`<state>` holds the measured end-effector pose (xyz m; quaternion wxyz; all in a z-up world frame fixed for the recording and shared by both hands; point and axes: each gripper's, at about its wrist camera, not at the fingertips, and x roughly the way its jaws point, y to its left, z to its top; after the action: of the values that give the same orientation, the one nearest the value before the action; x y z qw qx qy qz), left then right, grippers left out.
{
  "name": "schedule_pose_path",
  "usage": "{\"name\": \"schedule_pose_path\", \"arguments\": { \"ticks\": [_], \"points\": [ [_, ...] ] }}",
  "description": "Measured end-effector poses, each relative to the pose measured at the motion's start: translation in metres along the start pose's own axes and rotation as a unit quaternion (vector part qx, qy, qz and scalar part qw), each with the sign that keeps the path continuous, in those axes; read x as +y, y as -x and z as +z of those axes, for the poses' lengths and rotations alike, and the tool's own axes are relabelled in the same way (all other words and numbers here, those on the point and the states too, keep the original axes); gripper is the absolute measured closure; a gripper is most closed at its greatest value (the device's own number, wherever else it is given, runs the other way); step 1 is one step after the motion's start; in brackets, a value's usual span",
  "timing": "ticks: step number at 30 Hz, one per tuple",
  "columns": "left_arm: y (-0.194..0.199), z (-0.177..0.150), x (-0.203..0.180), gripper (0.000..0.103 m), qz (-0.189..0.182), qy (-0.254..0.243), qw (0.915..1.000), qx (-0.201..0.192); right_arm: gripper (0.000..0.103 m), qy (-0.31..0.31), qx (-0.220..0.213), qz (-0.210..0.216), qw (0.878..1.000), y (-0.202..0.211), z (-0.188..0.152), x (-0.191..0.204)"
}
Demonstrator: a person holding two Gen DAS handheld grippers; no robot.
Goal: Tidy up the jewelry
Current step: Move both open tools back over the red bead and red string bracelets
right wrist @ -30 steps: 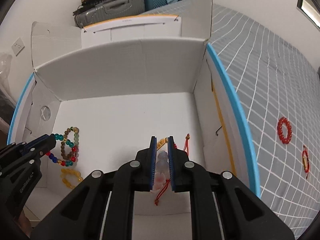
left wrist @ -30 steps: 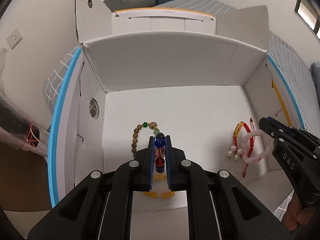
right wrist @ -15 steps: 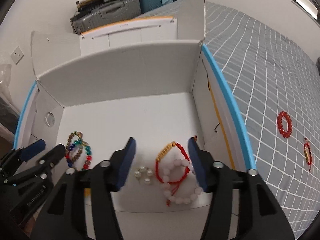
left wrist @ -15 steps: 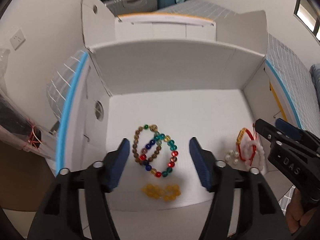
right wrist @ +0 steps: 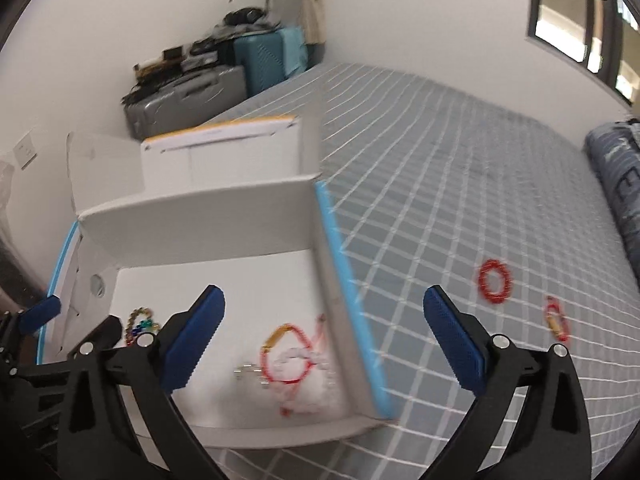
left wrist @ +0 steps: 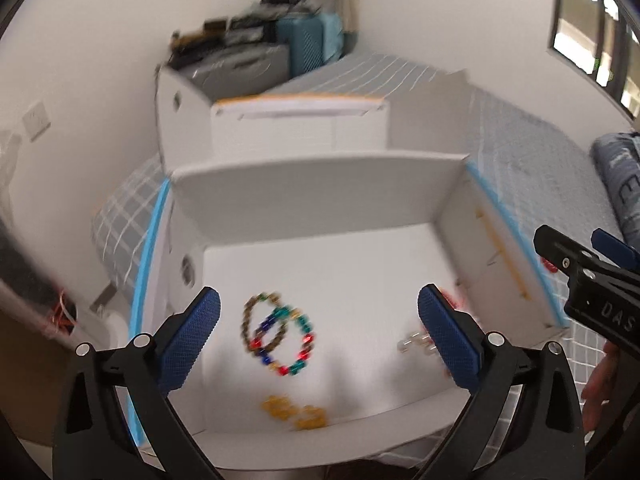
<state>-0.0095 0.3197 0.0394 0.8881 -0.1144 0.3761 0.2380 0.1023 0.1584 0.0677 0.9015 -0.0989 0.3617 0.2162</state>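
Inside the white box (right wrist: 256, 236) lie a multicolor bead bracelet (left wrist: 286, 340), amber beads (left wrist: 294, 412) and a blurry, probably red-cord bracelet (right wrist: 286, 362); left gripper (left wrist: 318, 340) and right gripper (right wrist: 324, 344) jaws spread wide, empty. Beside the box, red bead bracelet (right wrist: 495, 281) on bed (right wrist: 460, 184).

The left claw (left wrist: 318, 338) is held wide open, its blue-padded fingers (left wrist: 192, 336) spread far apart with nothing gripped between them. The right claw (right wrist: 324, 338) is likewise spread fully open and empty. In the left wrist view the right claw is seen at the right edge, with part of the hand (left wrist: 600, 380) holding it visible below.
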Motion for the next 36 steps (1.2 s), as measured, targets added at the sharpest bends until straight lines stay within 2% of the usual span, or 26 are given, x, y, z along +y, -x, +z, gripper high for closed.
{"name": "schedule_pose_path", "arguments": {
  "ticks": [6, 12, 18, 23, 28, 32, 36],
  "points": [
    [0.03, 0.005, -0.065, 0.006, -0.046, -0.04, 0.9965, -0.056, 0.007, -0.029, -0.031, -0.036, 0.998, 0.026, -0.003, -0.071],
    [0.031, 0.011, -0.141, 0.006, -0.098, -0.075, 0.9906, -0.059, 0.007, -0.062, -0.025, -0.074, 0.995, 0.027, -0.009, -0.154],
    [0.018, 0.016, -0.214, 0.006, -0.132, -0.099, 0.9847, -0.057, 0.007, -0.096, -0.012, -0.106, 0.99, 0.016, -0.024, -0.231],
    [-0.008, 0.02, -0.276, 0.006, -0.157, -0.122, 0.9789, -0.045, 0.007, -0.124, 0.003, -0.116, 0.985, -0.001, -0.043, -0.292],
    [-0.051, 0.023, -0.317, 0.006, -0.183, -0.126, 0.9749, -0.018, 0.007, -0.148, 0.025, -0.112, 0.982, -0.029, -0.068, -0.336],
    [-0.091, 0.024, -0.345, 0.006, -0.198, -0.121, 0.9727, 0.001, 0.007, -0.153, 0.045, -0.099, 0.982, -0.061, -0.088, -0.355],
    [-0.135, 0.018, -0.37, 0.007, -0.188, -0.129, 0.9735, 0.014, 0.007, -0.149, 0.054, -0.087, 0.983, -0.09, -0.102, -0.363]
  ]
}}
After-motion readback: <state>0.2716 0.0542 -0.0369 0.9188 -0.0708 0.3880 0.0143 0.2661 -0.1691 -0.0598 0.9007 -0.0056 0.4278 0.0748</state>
